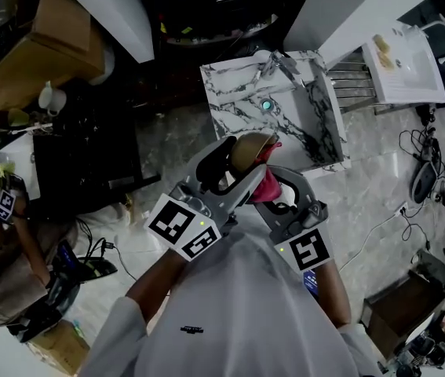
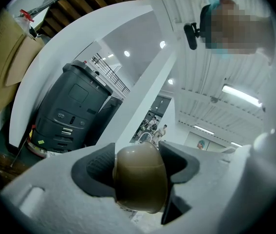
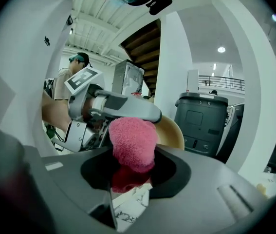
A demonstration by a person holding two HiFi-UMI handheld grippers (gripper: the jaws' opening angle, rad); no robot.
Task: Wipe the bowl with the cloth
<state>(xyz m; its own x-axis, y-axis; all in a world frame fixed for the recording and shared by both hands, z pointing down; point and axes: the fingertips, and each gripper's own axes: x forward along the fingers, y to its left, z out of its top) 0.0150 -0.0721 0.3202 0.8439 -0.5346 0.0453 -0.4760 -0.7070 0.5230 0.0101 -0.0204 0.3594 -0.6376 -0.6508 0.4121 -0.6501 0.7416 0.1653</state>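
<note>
Above the floor just short of the marble tabletop (image 1: pixel 285 124), you have both tools raised in front of your chest. The left gripper (image 2: pixel 138 165) has its fingers (image 2: pixel 93 172) closed on the rim of the tan bowl (image 2: pixel 138 179). The bowl hangs in the air, clear of the tabletop, and its hollow seems to face your right side. The right gripper (image 3: pixel 133 167) has its fingers (image 3: pixel 176 172) pinched on the pink cloth (image 3: pixel 132 141), a bunched wad that stands out past the tips, right at the bowl's inner face. I cannot tell whether it is touching.

To wipe well, let only that soft wad meet the bowl, never the hard tips. Press lightly: the bowl is held by one edge, and a hard push would likely lever it out of the left grip. Sweep around the inner wall in short arcs, and turn the left wrist to bring each unwiped part to the cloth. Grip the cloth firmly so rubbing does not drag it free.
</note>
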